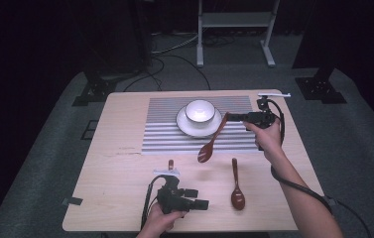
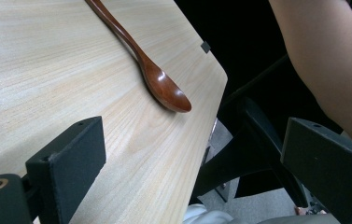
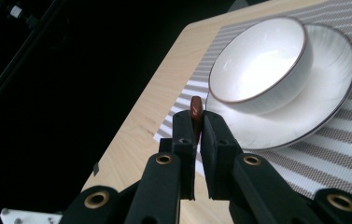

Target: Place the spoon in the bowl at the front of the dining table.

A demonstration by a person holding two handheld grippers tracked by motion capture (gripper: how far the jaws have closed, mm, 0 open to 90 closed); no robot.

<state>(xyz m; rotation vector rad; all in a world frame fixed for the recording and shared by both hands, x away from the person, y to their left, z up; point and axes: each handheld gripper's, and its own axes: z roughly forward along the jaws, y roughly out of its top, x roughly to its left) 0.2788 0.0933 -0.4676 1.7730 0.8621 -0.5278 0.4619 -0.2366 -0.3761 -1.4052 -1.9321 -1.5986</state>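
My right gripper is shut on the handle end of a brown wooden spoon, which hangs in the air over the striped placemat, bowl end down toward the left. In the right gripper view the handle tip pokes out between the shut jaws, close to the white bowl on its white plate. A second brown spoon lies on the bare table at the front right. My left gripper rests low at the table's front, open, with nothing between its fingers; that spoon lies beyond them.
The wooden table has its front edge just below my left hand, and its right corner drops off near the lying spoon. The person's right forearm crosses the table's front right. A white metal frame stands on the floor behind.
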